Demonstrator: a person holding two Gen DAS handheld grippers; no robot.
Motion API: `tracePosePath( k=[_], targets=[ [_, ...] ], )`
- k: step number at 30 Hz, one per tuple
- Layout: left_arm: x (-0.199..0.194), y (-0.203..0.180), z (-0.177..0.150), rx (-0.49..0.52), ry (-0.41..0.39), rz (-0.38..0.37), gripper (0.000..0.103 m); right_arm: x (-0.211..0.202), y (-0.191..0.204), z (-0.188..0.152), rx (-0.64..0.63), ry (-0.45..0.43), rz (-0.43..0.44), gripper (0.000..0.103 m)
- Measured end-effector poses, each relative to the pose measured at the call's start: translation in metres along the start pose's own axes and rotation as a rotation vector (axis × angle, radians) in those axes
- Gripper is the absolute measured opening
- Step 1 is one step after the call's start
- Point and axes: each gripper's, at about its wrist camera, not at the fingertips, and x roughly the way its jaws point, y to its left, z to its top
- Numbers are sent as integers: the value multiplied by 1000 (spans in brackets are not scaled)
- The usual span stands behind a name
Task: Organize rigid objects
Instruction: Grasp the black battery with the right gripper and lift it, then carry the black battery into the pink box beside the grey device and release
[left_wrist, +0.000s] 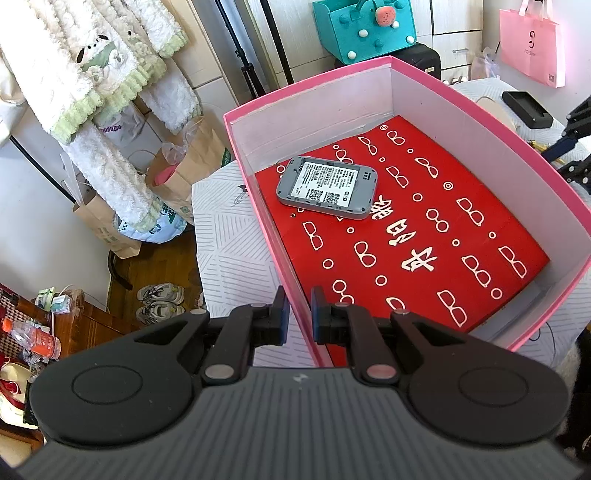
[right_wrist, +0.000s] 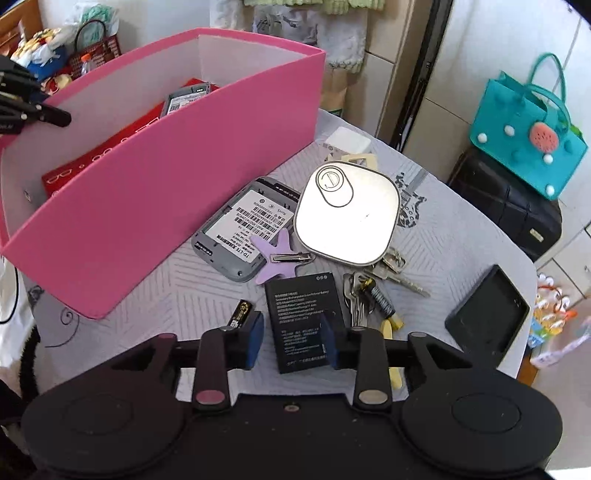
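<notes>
Your left gripper (left_wrist: 300, 314) sits nearest the lens in the left wrist view, its fingers (left_wrist: 282, 314) closed on the near wall of the pink box (left_wrist: 491, 122), one pad outside the wall and one inside. That box stands on the desk (left_wrist: 229, 254), which is covered with a pale patterned cloth. Inside it, a red card printed with white glasses shapes (left_wrist: 424, 236) covers the floor, and on the card's far left part lies a grey router shell (left_wrist: 327, 187), open side up with its label showing. Nothing else shows in the box. Your right gripper (right_wrist: 293, 341) hangs over the clutter beside the box with its fingers (right_wrist: 255, 341) spread; a black battery (right_wrist: 301, 321) lies flat on the desk between them, and the pads do not press on it. A small black and yellow piece (right_wrist: 242, 312) lies just beside the left finger. Past the battery, a second grey router shell (right_wrist: 240, 236) lies close to the box's outer wall, with a purple star clip (right_wrist: 279, 258) overlapping its corner. A silver rounded-square case (right_wrist: 347, 218) rests partly on a bunch of keys (right_wrist: 373, 288), and a white charger (right_wrist: 349, 142) sits behind it. A black tray (right_wrist: 487, 317) lies near the desk's right edge.
</notes>
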Motion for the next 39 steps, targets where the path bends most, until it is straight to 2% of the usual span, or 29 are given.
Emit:
tracePosePath(
  k=[8,15,18,21,25,33,39],
  targets=[
    [0,0,0,-1,0,-1,10,20,-10,5,-69,36,14,57],
    [1,1,0,-5,3,-3,10,29,-24,9,-9,26,98,56],
    [2,1,0,-4,4,-2,10,28,-21,8,10,16,73,55],
    [2,1,1,-4,4,-2,10,22,-11,6,12,-18,32,55],
    [2,2,1,-4,6,-1,10,5,-6,7,28,-78,15,54],
    [2,1,1,-3,6,-1,10,-19,0,10,32,-134,-10,54],
    [2,2,2,13,4,1,10,-53,5,32,12,-213,-8,54]
  ],
)
